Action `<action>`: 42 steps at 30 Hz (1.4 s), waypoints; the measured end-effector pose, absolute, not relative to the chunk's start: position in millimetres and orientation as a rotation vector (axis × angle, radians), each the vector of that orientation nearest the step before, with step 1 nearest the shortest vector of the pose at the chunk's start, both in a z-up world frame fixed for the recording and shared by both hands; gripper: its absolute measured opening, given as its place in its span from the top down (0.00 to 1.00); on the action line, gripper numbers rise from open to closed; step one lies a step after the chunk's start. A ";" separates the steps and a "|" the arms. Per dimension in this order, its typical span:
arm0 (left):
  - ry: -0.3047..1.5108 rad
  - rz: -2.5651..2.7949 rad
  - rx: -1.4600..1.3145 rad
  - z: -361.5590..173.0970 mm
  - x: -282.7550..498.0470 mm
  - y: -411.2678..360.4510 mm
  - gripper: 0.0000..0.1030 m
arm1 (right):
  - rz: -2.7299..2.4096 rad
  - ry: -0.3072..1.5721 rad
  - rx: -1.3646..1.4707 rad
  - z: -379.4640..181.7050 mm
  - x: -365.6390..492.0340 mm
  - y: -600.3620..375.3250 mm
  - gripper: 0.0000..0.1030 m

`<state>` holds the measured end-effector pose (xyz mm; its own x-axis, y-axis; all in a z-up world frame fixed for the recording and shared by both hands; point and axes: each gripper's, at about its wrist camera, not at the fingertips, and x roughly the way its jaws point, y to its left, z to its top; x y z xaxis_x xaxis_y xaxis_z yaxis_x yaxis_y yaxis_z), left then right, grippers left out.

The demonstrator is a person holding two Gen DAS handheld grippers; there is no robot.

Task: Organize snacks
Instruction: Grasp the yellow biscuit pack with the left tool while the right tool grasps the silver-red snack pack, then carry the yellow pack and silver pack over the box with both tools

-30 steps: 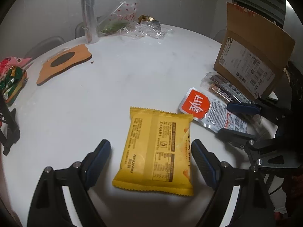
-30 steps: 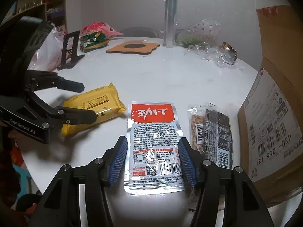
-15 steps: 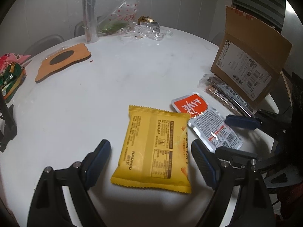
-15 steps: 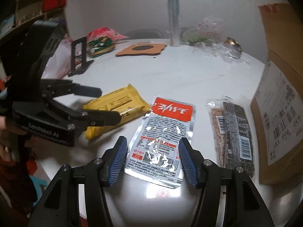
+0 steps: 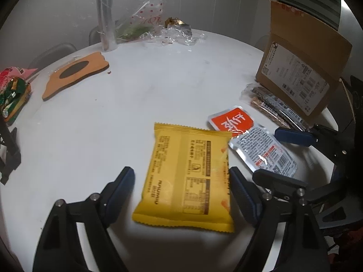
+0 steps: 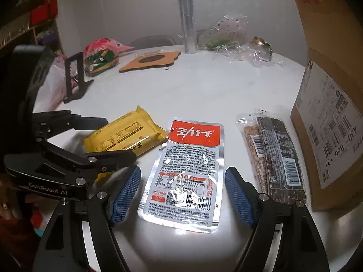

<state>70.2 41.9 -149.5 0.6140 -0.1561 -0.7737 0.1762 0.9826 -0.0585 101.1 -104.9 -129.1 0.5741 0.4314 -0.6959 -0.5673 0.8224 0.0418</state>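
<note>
2 snack packets are found lying flat on the white round surface (image 5: 140, 104), side by side and overlapping at 1 corner. The yellow packet (image 5: 188, 176) lies between the fingers of the left tongs (image 5: 181, 192); its right edge appears to touch the right pad, while the left pad stands clear, so no grip is judged to be made. These jaws have just been closing slightly. The silver foil pouch with the red header (image 6: 188, 172) lies between the fingers of the right tongs (image 6: 182, 191), whose jaws have just been opening; both pads stand apart from the pouch, which is thus released.

Both packets are judged light, thin and pliable. The foil pouch is glossy and is expected to be slippery and to sag if lifted by 1 end. A hold across the short width, near the sealed edge, is advised for each, with moderate pressure, as the contents may crush.

2 clear-wrapped grain bars (image 6: 270, 154) lie beside the cardboard box (image 6: 333, 113), near the pouch. The box is presumed to be the destination.
</note>
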 end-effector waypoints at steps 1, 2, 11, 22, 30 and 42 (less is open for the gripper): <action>0.887 -0.190 0.023 -149.2 69.8 43.1 0.29 | 0.584 0.758 -0.199 -129.2 101.5 -103.8 0.28; 0.884 -0.187 0.020 -148.7 69.5 44.6 0.34 | 0.578 0.757 -0.204 -129.4 102.1 -102.3 0.28; 0.866 -0.153 0.005 -148.8 66.6 55.2 0.35 | 0.536 0.758 -0.252 -130.6 106.9 -86.6 0.28; 0.865 -0.133 -0.019 -147.4 64.4 62.7 0.36 | 0.530 0.726 -0.285 -127.3 105.7 -85.5 0.36; 0.823 -0.108 -0.041 -131.4 57.6 68.4 0.36 | 0.581 0.700 -0.280 -109.3 98.8 -89.4 0.36; 0.691 -0.059 -0.043 -69.5 35.4 79.5 0.36 | 0.692 0.597 -0.315 -63.0 78.5 -92.1 0.36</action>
<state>35.4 79.5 -69.5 0.7692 -0.0686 -0.6353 0.0399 0.9974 -0.0594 78.5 -92.1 -63.0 0.6139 0.5018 -0.6094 -0.6759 0.7329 -0.0774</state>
